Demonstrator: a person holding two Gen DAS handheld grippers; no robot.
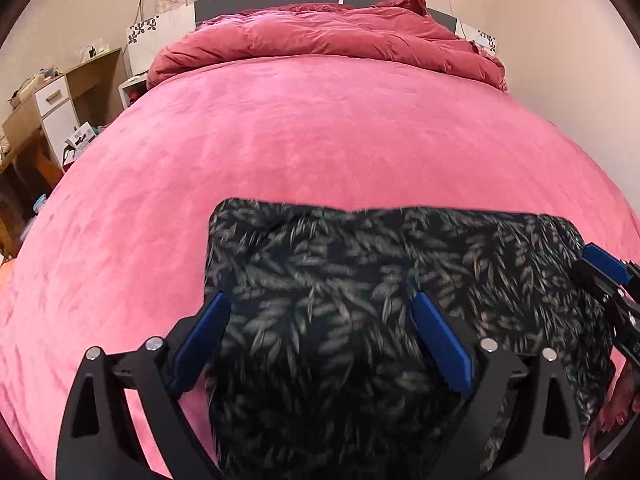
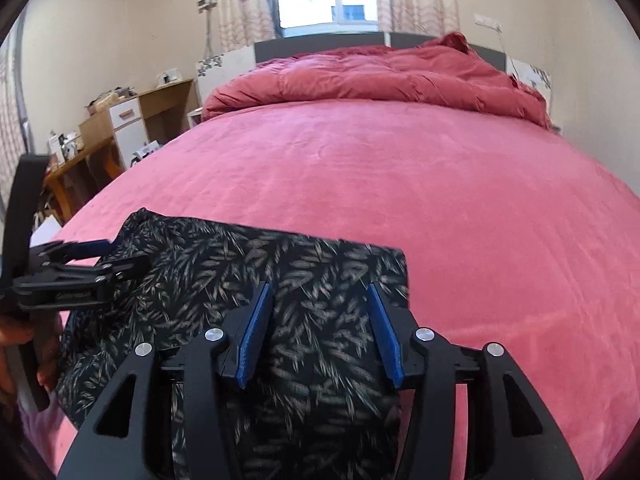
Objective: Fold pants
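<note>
On my left, a wooden desk (image 1: 48,104) stands off the bed's side, well apart from my work. My left gripper (image 1: 320,320) has its jaws spread wide over the pants (image 1: 320,264), nothing pinched between the blue pads (image 1: 202,340); the cloth lies flat under them, so I judge this fold is laid and I have let go. The dark leaf-print pants sit on the pink bedspread (image 1: 320,128) at the near end of the bed, a neat rectangle with a straight far edge. My right gripper (image 2: 318,328) stands about half open above the pants' right part, its pads clear of the fabric and gripping nothing. Beyond, the red duvet (image 2: 380,76) is bunched at the headboard, leaving me flat room to fold.
</note>
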